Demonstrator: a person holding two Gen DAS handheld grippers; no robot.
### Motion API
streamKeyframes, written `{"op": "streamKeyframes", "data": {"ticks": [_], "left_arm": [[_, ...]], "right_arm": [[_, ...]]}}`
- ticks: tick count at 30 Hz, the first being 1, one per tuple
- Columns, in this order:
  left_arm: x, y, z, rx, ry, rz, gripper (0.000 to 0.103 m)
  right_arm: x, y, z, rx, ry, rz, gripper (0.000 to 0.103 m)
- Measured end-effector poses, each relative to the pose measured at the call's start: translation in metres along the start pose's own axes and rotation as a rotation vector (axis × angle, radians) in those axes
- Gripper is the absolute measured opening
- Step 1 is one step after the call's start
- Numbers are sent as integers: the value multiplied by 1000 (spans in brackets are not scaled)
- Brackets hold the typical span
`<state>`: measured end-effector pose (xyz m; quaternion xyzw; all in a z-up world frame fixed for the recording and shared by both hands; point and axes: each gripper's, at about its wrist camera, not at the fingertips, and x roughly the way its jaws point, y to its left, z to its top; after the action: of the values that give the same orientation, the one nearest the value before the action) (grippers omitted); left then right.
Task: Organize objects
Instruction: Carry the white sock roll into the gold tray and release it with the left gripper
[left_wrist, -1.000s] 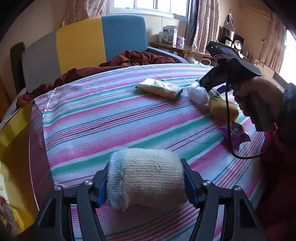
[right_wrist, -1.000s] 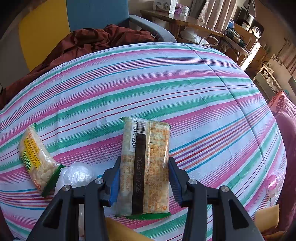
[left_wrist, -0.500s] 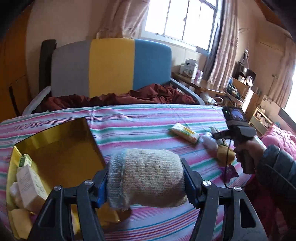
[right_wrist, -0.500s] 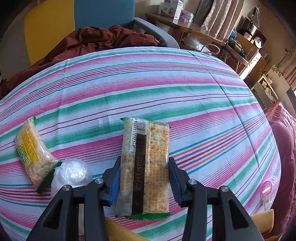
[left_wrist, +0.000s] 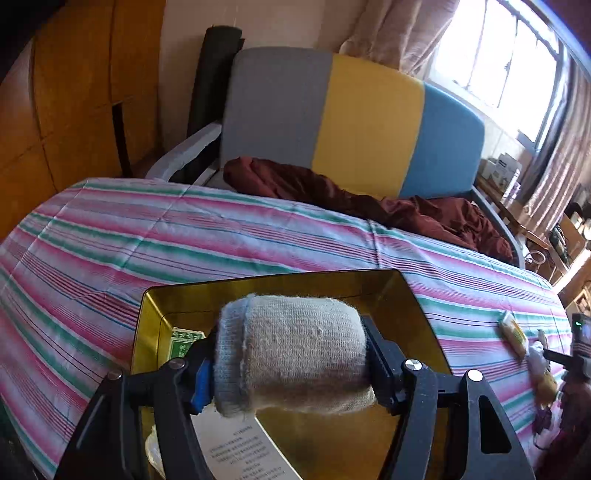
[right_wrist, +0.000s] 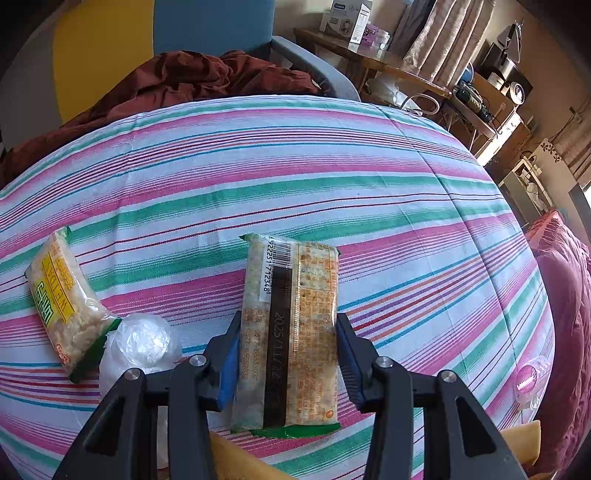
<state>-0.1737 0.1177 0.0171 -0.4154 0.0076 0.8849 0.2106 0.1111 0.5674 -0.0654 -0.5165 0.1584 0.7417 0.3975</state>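
Left wrist view: left gripper (left_wrist: 291, 363) clamped rolled sock (left_wrist: 291, 354) above gold tin (left_wrist: 417, 295), tin part-filled; right gripper (right_wrist: 286, 356) clamped cracker pack (right_wrist: 290, 332); noodle pack (right_wrist: 62, 299), plastic ball (right_wrist: 138, 343) remained well outside tin.

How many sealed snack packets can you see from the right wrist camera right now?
2. One cracker packet is clamped in the right gripper; a yellow-labelled packet lies on the striped cloth at left. Others may be hidden beneath the gripper.
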Motion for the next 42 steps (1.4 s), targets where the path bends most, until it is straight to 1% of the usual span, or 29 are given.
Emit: {"op": "streamKeyframes", "data": {"ticks": [2, 4, 6, 10, 11, 13, 17, 21, 26, 30, 33, 38, 42], "left_arm": [[20, 16, 4, -33, 50, 20, 67], [35, 26, 6, -66, 79, 39, 67], [47, 31, 7, -75, 109, 37, 67], [70, 36, 1, -64, 166, 61, 68], [73, 37, -2, -61, 177, 67, 68], [71, 34, -3, -29, 162, 94, 70], [67, 37, -4, -39, 180, 115, 72], [42, 36, -7, -26, 118, 138, 72], [-6, 25, -21, -22, 20, 133, 72], [-49, 5, -47, 19, -72, 127, 74], [-74, -13, -71, 65, -119, 109, 75], [-101, -35, -105, 98, -158, 73, 75], [-110, -50, -123, 131, -159, 53, 75]], "right_arm": [[-1, 2, -1, -6, -2, -6, 46], [-1, 3, 0, -15, -3, -12, 46], [-1, 3, 0, -21, -5, -16, 46], [-1, 4, 0, -28, -8, -21, 46], [-1, 4, 0, -28, -8, -21, 46], [-1, 5, -1, -27, -8, -22, 46], [-2, 5, -1, -30, -10, -25, 46], [-2, 4, -1, -28, -9, -21, 46], [-2, 4, -1, -25, -9, -24, 46], [-2, 2, 0, -7, -5, -18, 46], [-2, 0, 1, 8, -2, -8, 46], [-2, 1, 1, 12, -6, -10, 46], [-5, 1, 3, 22, -17, 5, 46]]}}
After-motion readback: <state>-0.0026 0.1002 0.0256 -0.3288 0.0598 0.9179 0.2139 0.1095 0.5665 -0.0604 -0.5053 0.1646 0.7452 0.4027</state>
